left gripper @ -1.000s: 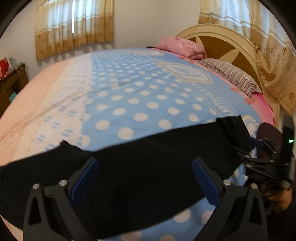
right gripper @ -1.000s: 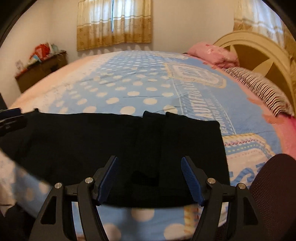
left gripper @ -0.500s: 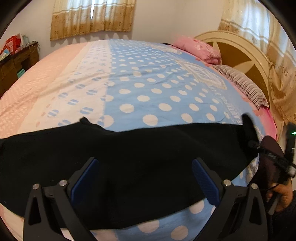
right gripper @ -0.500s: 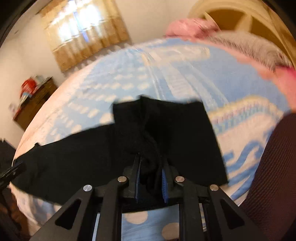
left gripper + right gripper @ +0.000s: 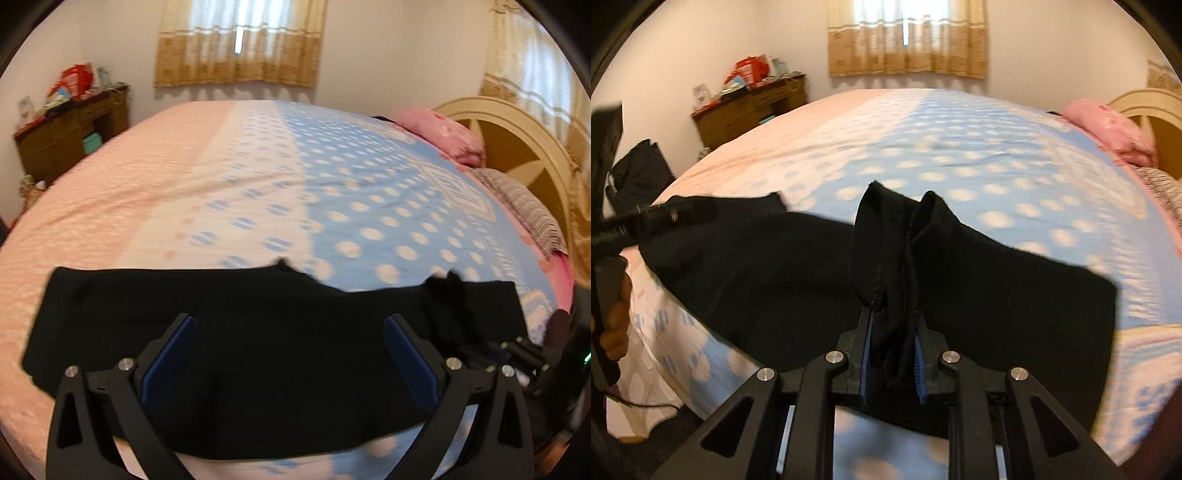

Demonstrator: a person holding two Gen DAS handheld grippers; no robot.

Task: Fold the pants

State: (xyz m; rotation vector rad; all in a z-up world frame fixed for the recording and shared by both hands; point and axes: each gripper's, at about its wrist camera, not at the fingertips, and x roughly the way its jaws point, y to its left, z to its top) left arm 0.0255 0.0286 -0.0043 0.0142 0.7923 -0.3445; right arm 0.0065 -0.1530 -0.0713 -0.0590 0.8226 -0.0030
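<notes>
My bed (image 5: 369,206) carries the black pants (image 5: 258,332) along its near edge. My left hand-held gripper (image 5: 288,354) hangs wide open above them, holding nothing. My right hand-held gripper (image 5: 892,350) pinches a raised fold of pants, jaws easing apart.

Both cameras ride low at the bed's (image 5: 258,177) near edge, tilted down and facing across it toward the curtained window (image 5: 908,37) — each close behind its own claw. The left view sits further left. They share the pants (image 5: 258,332), headboard (image 5: 517,147) and wooden dresser (image 5: 750,107).
</notes>
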